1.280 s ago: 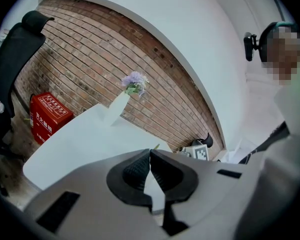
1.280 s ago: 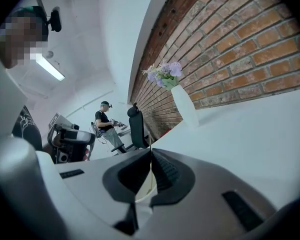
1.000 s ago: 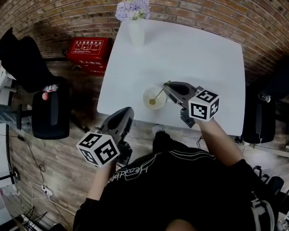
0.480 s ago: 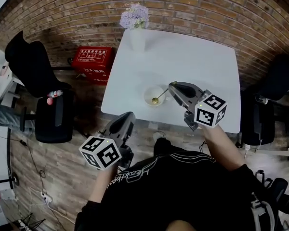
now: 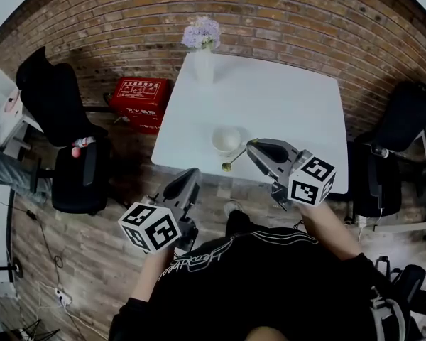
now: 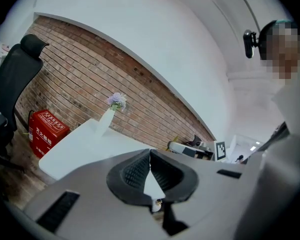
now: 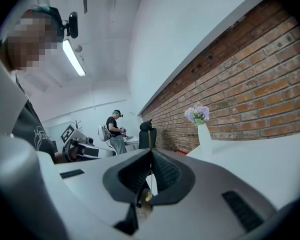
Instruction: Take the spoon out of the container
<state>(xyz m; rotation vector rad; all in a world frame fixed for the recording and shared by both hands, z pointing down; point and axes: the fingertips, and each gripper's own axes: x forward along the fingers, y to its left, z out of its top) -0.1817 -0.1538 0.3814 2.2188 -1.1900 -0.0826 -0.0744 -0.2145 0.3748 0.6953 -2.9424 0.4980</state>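
In the head view my right gripper is shut on the handle of a thin gold spoon. The spoon slopes down to the left, clear of the white bowl, with its scoop end over the near edge of the white table. In the right gripper view the spoon's handle runs as a thin line between the shut jaws of that gripper. My left gripper hovers off the table's near left corner, over the floor. In its own view the left gripper is shut with nothing held.
A white vase of lilac flowers stands at the table's far edge by the brick wall. A red box and a black office chair are on the left, another dark chair on the right. A person stands far off.
My right gripper has lifted the spoon out of the bowl and drawn it back toward the table's near edge. The left gripper has stayed about where it was.
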